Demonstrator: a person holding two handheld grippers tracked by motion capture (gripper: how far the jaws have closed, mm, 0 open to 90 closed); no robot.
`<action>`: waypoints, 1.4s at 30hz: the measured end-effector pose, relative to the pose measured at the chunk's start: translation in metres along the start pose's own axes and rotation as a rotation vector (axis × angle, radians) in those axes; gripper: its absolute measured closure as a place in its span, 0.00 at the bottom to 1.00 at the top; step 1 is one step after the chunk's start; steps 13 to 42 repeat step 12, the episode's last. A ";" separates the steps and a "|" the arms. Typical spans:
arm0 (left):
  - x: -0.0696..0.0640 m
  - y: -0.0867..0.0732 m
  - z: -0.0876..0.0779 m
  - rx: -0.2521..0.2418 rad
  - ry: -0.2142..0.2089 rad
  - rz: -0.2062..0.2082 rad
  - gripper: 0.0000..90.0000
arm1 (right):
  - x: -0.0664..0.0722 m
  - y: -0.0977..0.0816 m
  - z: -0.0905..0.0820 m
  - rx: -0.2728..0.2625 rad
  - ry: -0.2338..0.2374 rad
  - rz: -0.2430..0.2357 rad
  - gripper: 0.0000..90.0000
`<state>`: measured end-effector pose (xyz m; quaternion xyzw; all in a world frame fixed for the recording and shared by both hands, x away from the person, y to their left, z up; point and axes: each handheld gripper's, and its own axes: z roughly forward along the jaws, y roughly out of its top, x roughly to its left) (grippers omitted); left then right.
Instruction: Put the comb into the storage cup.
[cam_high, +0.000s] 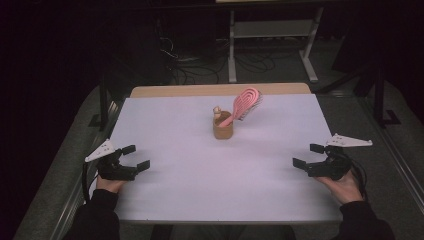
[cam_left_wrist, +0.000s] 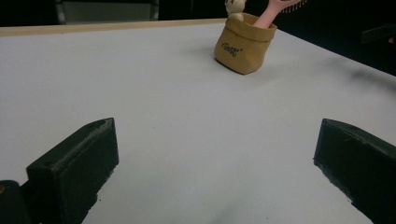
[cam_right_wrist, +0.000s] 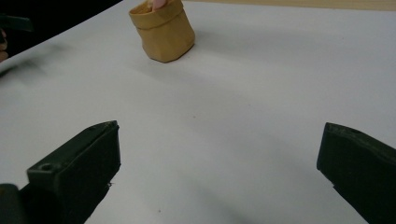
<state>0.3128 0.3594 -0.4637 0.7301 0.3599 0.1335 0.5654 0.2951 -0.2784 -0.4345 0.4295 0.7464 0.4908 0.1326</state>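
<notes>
A small tan paper bag (cam_high: 222, 131) stands upright near the middle of the white table (cam_high: 200, 175). A pink hairbrush (cam_high: 246, 103) leans out of it to the right, beside a small pale figure (cam_high: 217, 112). The left gripper view has the bag (cam_left_wrist: 244, 48) ahead and to the right, with the brush handle (cam_left_wrist: 273, 10) rising from it. In the right gripper view the bag (cam_right_wrist: 163, 32) stands ahead on the left. My left gripper (cam_high: 136, 156) rests open at the table's left edge. At the right edge my right gripper (cam_high: 308, 155) is open too. Both hold nothing.
A wooden strip (cam_high: 220, 90) borders the table's far edge. Behind it, a metal frame (cam_high: 270, 40) and cables (cam_high: 190, 65) lie on the dark floor. A wide bare stretch of table separates both grippers from the bag.
</notes>
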 end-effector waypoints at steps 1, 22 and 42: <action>0.000 0.000 0.000 0.003 -0.001 0.000 0.00 | 0.000 -0.002 0.000 0.005 -0.007 -0.003 0.00; 0.001 -0.001 0.000 0.011 -0.002 0.004 0.00 | 0.001 -0.011 -0.004 -0.002 -0.029 -0.012 0.00; 0.001 -0.001 0.000 0.011 -0.002 0.004 0.00 | 0.001 -0.011 -0.004 -0.002 -0.029 -0.012 0.00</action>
